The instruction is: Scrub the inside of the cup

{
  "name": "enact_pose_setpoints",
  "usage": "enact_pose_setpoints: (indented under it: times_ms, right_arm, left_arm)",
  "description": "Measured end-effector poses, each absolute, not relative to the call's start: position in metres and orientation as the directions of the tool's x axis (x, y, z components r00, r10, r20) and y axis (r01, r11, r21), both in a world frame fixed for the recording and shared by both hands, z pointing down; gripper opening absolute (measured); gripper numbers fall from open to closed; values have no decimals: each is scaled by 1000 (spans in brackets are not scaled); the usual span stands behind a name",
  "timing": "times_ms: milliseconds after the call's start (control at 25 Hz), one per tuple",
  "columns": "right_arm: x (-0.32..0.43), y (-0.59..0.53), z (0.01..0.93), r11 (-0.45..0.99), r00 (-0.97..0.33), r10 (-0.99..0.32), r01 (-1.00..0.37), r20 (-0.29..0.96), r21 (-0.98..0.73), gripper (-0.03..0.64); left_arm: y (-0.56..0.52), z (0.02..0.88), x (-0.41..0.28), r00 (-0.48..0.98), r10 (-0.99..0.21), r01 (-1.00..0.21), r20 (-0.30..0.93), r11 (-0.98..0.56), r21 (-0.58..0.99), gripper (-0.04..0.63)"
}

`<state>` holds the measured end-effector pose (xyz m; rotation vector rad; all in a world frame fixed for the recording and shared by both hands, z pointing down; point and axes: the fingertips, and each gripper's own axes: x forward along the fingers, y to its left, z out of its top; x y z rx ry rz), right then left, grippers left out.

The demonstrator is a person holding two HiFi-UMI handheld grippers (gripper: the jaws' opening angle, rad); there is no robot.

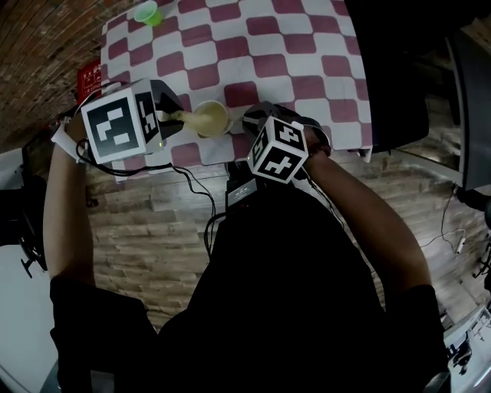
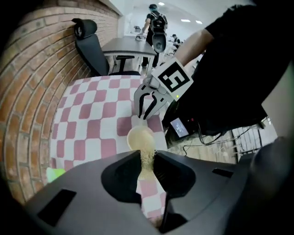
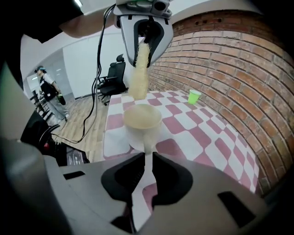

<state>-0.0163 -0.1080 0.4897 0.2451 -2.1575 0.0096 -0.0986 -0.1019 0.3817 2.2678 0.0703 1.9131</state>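
Observation:
A pale cream cup (image 1: 212,119) stands near the front edge of the checkered table (image 1: 268,46). In the right gripper view the cup (image 3: 142,117) is just ahead, and my right gripper (image 3: 148,158) is shut on its thin white handle (image 3: 148,149). My left gripper (image 2: 147,158) is shut on a yellowish bristly brush (image 2: 146,153), whose far end dips into the cup (image 2: 139,137). From the right gripper view the brush (image 3: 140,73) slants down from the left gripper (image 3: 144,34) into the cup's mouth. In the head view the left gripper (image 1: 170,117) is left of the cup and the right gripper (image 1: 249,121) is to its right.
A small green cup (image 1: 147,11) sits at the table's far left corner, close to the brick wall (image 3: 239,59). A small screened device (image 1: 242,190) and cables hang below the table's front edge. Office chairs (image 2: 87,32) and a person (image 2: 154,18) are beyond the table.

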Motion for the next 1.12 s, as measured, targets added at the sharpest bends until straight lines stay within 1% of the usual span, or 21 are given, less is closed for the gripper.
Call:
enact_pose_setpoints:
  times_ms: [80,160,360,440,520,680,880,1040,1120]
  right_arm:
    - [-15,-109,489,979,-542,-178,-183,821,91,69]
    - [-16,-108,489,978,-536,-181,-186,824,94,69]
    - [-17,-111,484,970,-535,-207,-221,819,101,69]
    - [-18,-115,478,962,-550,-235,-247,802,112,69]
    - [-20,-118,473,958,-566,-254,-261,784,122,69]
    - [-21,-118,470,957,-564,-265,-256,782,139,69]
    - [-21,-116,470,947,-560,-272,-302,783,112,69]
    - [-17,-119,461,931,-569,-293,-351,768,94,69]
    - [-14,-122,452,917,-580,-312,-392,753,78,69]
  left_arm:
    - [-105,391,-96,108,93,-27,990,-995,96,78]
    - [-105,407,-85,81,94,-29,992,-995,97,78]
    - [-98,467,-80,-44,128,-240,991,-964,114,78]
    - [-94,480,-76,-45,129,-311,991,-944,109,78]
    - [-94,485,-73,-44,104,-339,994,-937,83,78]
    - [-110,458,-79,-105,-36,-273,994,-960,-64,78]
    - [-120,400,-84,-91,-202,-219,975,-951,-218,78]
    - [-137,353,-113,-87,-374,-257,923,-887,-384,78]
    - [-143,334,-130,-31,-427,-336,904,-847,-411,78]
